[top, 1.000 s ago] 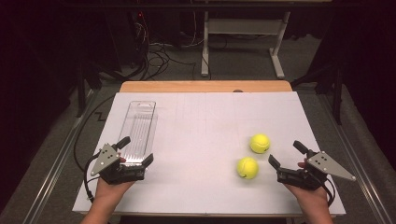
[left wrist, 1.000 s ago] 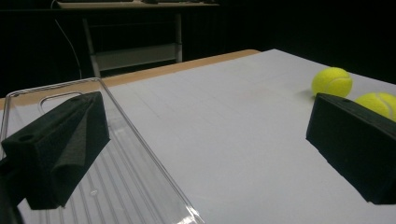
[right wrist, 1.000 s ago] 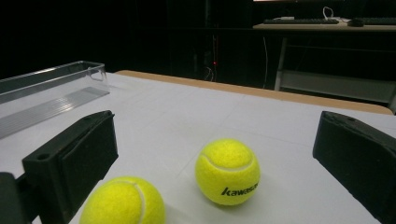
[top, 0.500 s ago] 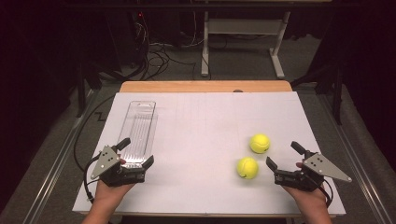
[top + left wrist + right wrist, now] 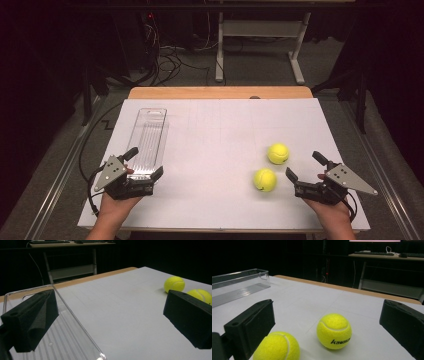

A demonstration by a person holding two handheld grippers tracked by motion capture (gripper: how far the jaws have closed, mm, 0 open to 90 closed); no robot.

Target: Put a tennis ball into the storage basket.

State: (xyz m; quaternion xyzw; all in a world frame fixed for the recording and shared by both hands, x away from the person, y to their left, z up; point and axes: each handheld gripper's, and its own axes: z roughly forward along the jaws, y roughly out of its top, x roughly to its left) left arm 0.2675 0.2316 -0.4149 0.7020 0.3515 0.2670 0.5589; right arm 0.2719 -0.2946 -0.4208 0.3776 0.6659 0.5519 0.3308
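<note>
As right gripper (image 5: 305, 167) edged toward nearer yellow tennis ball (image 5: 265, 179), fingers spread, empty; left gripper (image 5: 144, 163) gaped over clear plastic tray (image 5: 148, 137); pickup likely next.

A dim lab or test room: a white-topped table (image 5: 210, 130) stands before tangled floor cables (image 5: 165, 57) and a far desk frame (image 5: 260, 37).

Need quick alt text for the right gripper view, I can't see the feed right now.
Two yellow tennis balls sit on the white table between the open black right tongs: the near ball beside the left jaw, the far ball printed "kawasaki". A clear plastic tray lies farther back at left.
</note>
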